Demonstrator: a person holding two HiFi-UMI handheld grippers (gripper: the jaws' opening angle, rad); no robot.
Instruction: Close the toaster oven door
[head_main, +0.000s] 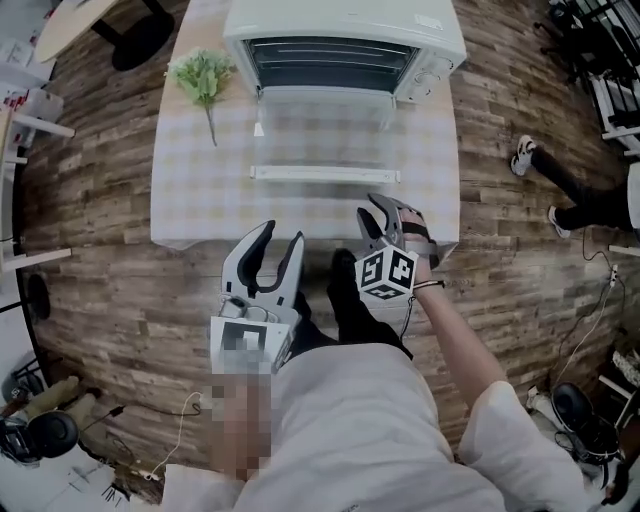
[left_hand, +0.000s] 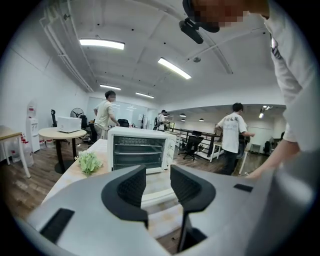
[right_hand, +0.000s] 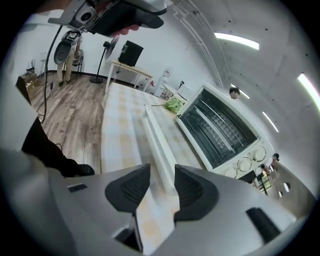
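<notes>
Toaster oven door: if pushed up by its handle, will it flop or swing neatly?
The door looks like rigid glass in a white frame, so it probably swings up as one stiff piece. Its straight handle should take a push evenly. The toaster oven looks light and might slide back.

White toaster oven (head_main: 340, 20): a smooth painted metal shell with a soft sheen. Its drop-down door (head_main: 325, 135) is clear, glossy glass, and the wire racks (right_hand: 220, 132) inside are bare bright metal. The pale checked tablecloth (head_main: 200, 200) looks woven and matt. The brown wooden plank floor (head_main: 100, 300) is rough-grained. The left gripper (left_hand: 158, 172) and right gripper (right_hand: 161, 172) are matt grey plastic, with black ribbed pads (left_hand: 132, 190).
</notes>
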